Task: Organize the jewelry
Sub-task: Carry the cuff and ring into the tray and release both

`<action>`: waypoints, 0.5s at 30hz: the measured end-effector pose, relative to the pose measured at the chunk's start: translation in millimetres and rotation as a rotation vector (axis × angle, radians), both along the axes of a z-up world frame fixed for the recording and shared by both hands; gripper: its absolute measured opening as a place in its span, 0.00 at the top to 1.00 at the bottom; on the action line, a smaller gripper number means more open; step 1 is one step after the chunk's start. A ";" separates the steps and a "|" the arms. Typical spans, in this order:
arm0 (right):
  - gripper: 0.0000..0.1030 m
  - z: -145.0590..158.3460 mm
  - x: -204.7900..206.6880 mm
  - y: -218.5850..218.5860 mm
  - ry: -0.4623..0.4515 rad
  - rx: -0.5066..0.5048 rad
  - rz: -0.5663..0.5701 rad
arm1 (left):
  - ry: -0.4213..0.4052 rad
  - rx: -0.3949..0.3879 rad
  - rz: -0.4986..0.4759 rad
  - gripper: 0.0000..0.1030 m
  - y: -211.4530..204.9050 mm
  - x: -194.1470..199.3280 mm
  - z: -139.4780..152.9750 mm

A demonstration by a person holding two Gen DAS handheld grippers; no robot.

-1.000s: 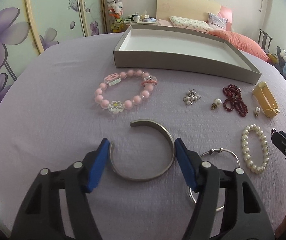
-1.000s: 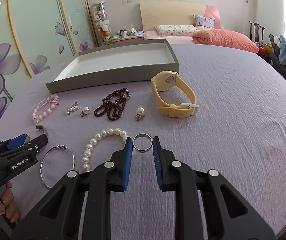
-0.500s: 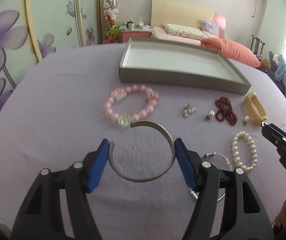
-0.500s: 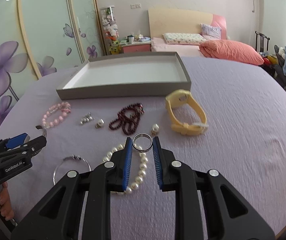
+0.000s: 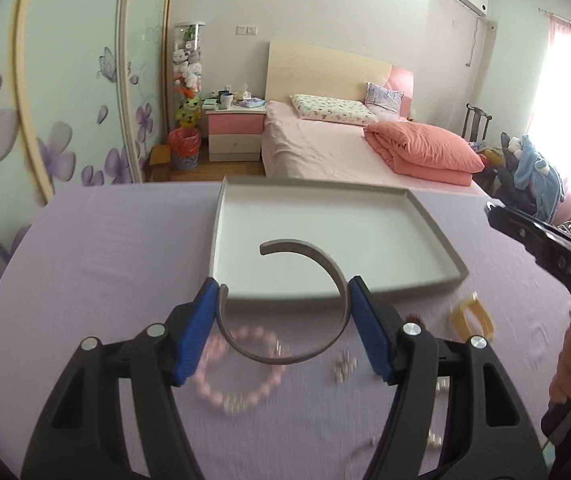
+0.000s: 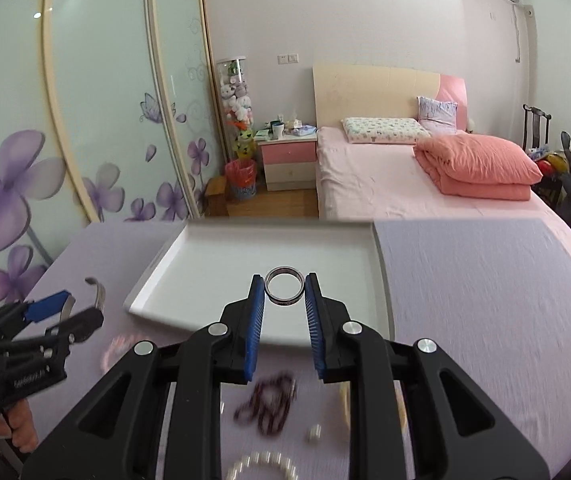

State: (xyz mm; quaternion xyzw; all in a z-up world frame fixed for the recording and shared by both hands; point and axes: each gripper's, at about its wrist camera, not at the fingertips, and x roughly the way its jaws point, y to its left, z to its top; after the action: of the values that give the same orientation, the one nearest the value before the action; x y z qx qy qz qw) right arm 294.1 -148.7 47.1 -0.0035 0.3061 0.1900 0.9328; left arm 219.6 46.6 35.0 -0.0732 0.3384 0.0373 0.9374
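My left gripper [image 5: 285, 298] is shut on a grey metal cuff bangle [image 5: 327, 264] and holds it in the air at the near edge of the grey tray [image 5: 441, 236]. My right gripper [image 6: 284, 292] is shut on a small silver ring [image 6: 284, 291], held over the tray's white floor [image 6: 245, 256]. On the purple cloth below lie a pink bead bracelet [image 5: 241, 376], a dark red bead string [image 6: 269, 400], a pearl bracelet [image 6: 263, 466], a yellow watch [image 5: 471, 320] and small pearl earrings [image 5: 343, 368]. The left gripper also shows in the right wrist view [image 6: 65, 312].
The purple-covered table [image 6: 485, 300] ends just behind the tray. Beyond it are a pink bed [image 5: 349, 148], a nightstand [image 5: 235, 136] and a wardrobe with purple flowers [image 6: 13, 200]. The right gripper's body [image 5: 557, 256] stands at the right of the left wrist view.
Both grippers have lifted off the cloth with their pieces and moved forward toward the tray. The bangle and the ring now hang over the tray instead of over the loose jewelry.
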 end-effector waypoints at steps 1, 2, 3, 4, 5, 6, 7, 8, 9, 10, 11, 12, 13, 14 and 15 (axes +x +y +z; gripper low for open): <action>0.79 0.2 12.6 0.8 0.018 0.007 -0.003 | 0.000 0.003 -0.002 0.36 2.3 11.0 0.9; 0.79 -0.6 21.2 0.9 0.032 0.013 -0.006 | -0.001 0.004 -0.002 0.36 5.4 21.4 1.0; 0.79 -2.5 33.1 0.9 0.048 0.018 -0.014 | -0.002 0.003 -0.002 0.36 7.9 29.7 1.2; 0.79 -3.8 43.3 1.3 0.058 0.020 -0.020 | 0.000 0.001 -0.002 0.36 10.8 40.6 1.2; 0.79 -6.4 52.4 2.1 0.066 0.020 -0.027 | 0.001 0.000 -0.002 0.36 13.5 51.1 0.7; 0.79 -9.7 63.9 2.9 0.080 0.021 -0.034 | 0.001 -0.003 -0.004 0.36 16.7 59.4 -0.7; 0.79 -14.2 75.6 3.6 0.100 0.025 -0.039 | 0.005 -0.008 -0.006 0.36 19.3 68.6 -2.2; 0.79 -17.3 81.7 4.1 0.114 0.029 -0.041 | 0.013 -0.015 -0.008 0.36 22.1 78.9 -4.5; 0.79 -24.7 94.8 5.1 0.145 0.033 -0.046 | 0.019 -0.024 -0.009 0.36 22.7 84.4 -7.1; 0.79 -31.3 101.2 6.3 0.168 0.033 -0.050 | 0.030 -0.038 -0.013 0.36 24.9 94.1 -10.7; 0.79 -40.0 109.5 7.1 0.197 0.032 -0.057 | 0.040 -0.049 -0.017 0.36 26.5 103.8 -14.7; 0.79 -47.9 116.7 8.6 0.225 0.030 -0.062 | 0.048 -0.053 -0.019 0.36 28.2 111.3 -18.2; 0.79 -53.1 121.9 10.4 0.243 0.027 -0.065 | 0.058 -0.056 -0.017 0.36 29.4 120.3 -22.8; 0.79 -62.8 129.6 13.3 0.271 0.015 -0.070 | 0.066 -0.057 -0.017 0.36 30.3 126.7 -26.1; 0.79 -67.9 131.3 16.1 0.283 0.007 -0.076 | 0.081 -0.057 -0.017 0.36 30.4 135.9 -31.1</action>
State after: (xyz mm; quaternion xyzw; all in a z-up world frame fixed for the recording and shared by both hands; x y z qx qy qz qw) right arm 425.4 -132.6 -20.8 0.0383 0.4340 0.1543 0.8868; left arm 355.5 76.9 3.9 -0.0952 0.3777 0.0227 0.9207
